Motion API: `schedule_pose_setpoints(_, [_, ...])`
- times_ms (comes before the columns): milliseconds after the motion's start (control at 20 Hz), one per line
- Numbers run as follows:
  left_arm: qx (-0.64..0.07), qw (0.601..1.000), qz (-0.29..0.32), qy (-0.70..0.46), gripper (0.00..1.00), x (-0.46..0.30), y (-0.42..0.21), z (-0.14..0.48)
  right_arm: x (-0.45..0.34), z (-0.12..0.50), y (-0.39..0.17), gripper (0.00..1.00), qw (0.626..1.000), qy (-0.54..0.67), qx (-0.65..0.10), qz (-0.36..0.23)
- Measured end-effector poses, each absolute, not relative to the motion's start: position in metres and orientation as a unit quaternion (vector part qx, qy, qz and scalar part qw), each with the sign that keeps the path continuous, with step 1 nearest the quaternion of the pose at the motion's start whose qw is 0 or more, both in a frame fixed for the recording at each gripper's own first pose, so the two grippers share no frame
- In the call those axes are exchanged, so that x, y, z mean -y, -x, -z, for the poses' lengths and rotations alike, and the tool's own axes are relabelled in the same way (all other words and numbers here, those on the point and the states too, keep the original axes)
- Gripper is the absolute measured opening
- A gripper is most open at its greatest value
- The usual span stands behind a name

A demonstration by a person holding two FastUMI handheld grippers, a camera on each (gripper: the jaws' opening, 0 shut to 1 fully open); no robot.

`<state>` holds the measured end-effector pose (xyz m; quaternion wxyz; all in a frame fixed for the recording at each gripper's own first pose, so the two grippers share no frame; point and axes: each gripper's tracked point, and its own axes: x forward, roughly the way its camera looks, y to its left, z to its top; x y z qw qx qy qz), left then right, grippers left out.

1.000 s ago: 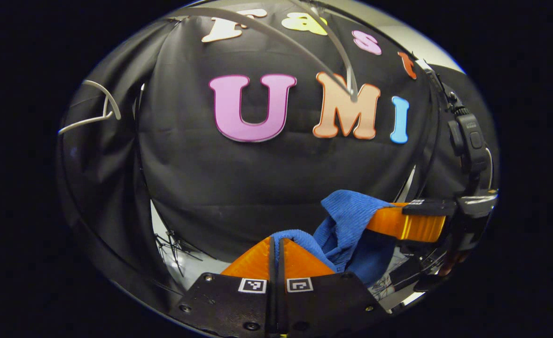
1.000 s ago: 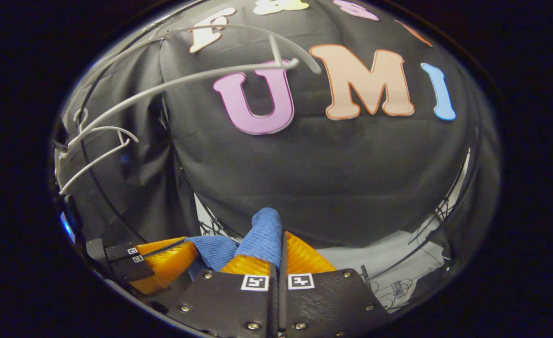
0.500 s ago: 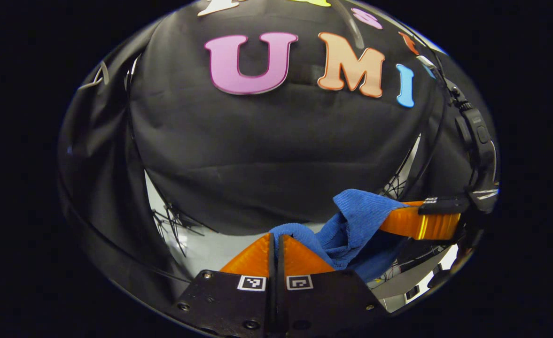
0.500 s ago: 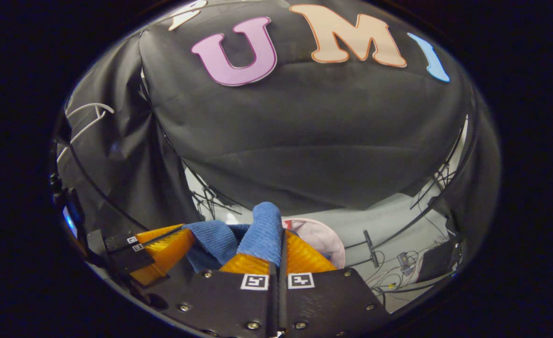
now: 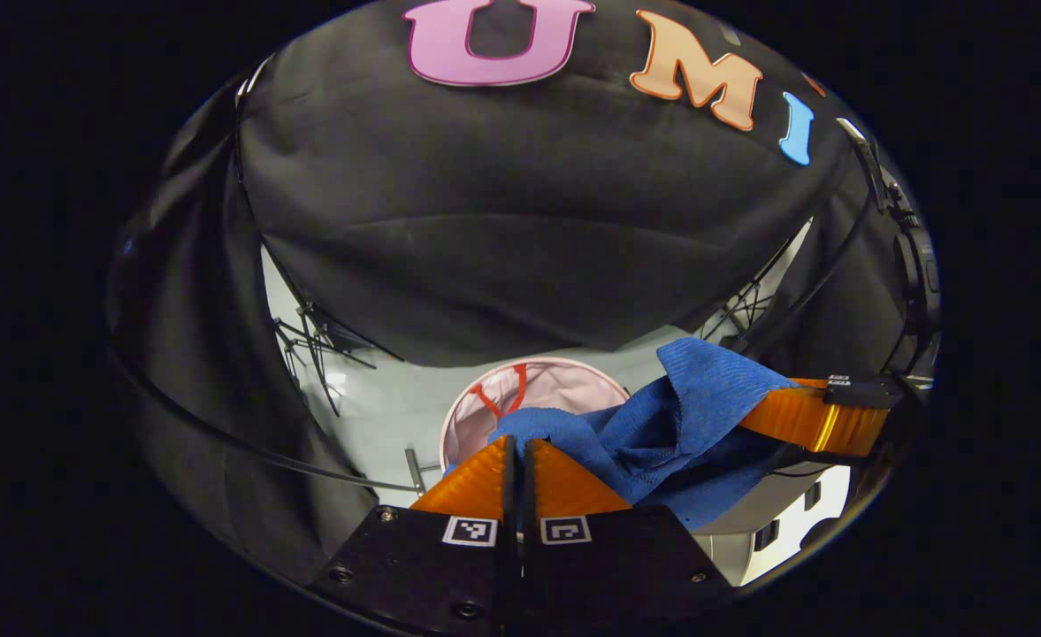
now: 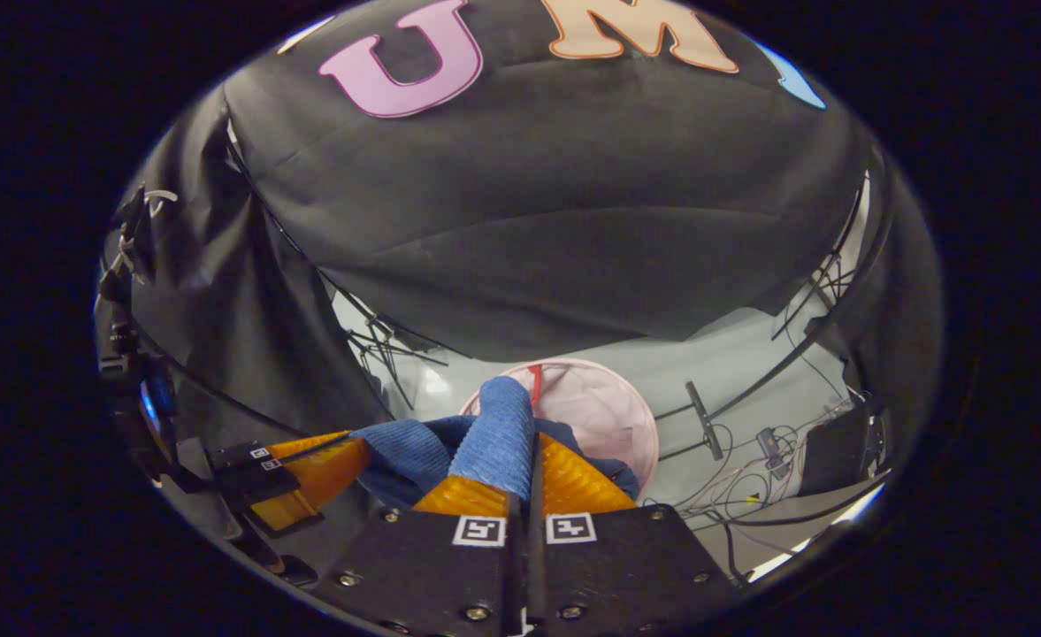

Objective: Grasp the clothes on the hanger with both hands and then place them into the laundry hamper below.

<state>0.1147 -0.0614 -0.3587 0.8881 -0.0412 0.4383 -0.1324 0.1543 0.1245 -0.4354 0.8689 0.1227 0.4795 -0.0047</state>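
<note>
Left gripper [image 5: 516, 442]: jaws pressed together, pinching one end of the blue cloth [image 5: 662, 425].
Right gripper [image 6: 524, 442]: jaws closed on a fold of the same cloth [image 6: 498, 425], which bunches up over its fingers.
Cloth: off the hanger, slung between the two grippers, which are near each other; its long axis runs from one to the other.
Hamper [image 5: 476, 416]: round, pale pink, open-topped, on the grey floor [image 5: 378, 416] below and ahead of both grippers.
Key relation: the cloth hangs above the hamper's near rim [image 6: 644, 433]; the release likely calls for lowering forward and down over the opening.
</note>
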Motion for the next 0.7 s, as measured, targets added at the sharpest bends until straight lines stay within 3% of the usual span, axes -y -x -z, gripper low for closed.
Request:
schedule_pose_setpoints(250, [-0.381,0.917,0.117,0.027,0.06,0.047,-0.153,0.334,-0.131,0.427,-0.169,0.05,0.867,-0.143,-0.477,0.0])
schedule_pose_setpoints(300, [-0.386,0.914,0.12,0.03,0.08,0.048,-0.156,0.333,-0.131,0.417,-0.178,0.0,0.873,-0.15,-0.463,-0.004])
schedule_pose_setpoints(350, [-0.392,0.911,0.122,0.036,0.1,0.05,-0.156,0.333,-0.131,0.411,-0.189,0.05,0.88,-0.148,-0.452,-0.002])
schedule_pose_setpoints(400, [-0.395,0.91,0.12,0.042,0.11,0.049,-0.156,0.33,-0.129,0.401,-0.191,0.17,0.884,-0.143,-0.445,0.0])
schedule_pose_setpoints(450, [-0.393,0.91,0.122,0.051,0.12,0.05,-0.158,0.327,-0.126,0.393,-0.193,0.12,0.888,-0.136,-0.438,0.004])
schedule_pose_setpoints(500, [-0.393,0.91,0.123,0.056,0.14,0.052,-0.158,0.324,-0.125,0.385,-0.193,0.29,0.892,-0.132,-0.431,0.003])
schedule_pose_setpoints(600, [-0.391,0.91,0.128,0.056,0.3,0.055,-0.151,0.318,-0.124,0.379,-0.185,0.65,0.896,-0.126,-0.425,0.004])
schedule_pose_setpoints(650, [-0.393,0.909,0.127,0.049,0.36,0.053,-0.147,0.321,-0.122,0.377,-0.181,0.71,0.897,-0.124,-0.423,0.003])
schedule_pose_setpoints(700, [-0.395,0.91,0.12,0.038,0.4,0.049,-0.144,0.322,-0.123,0.377,-0.178,0.85,0.897,-0.126,-0.424,0.0])
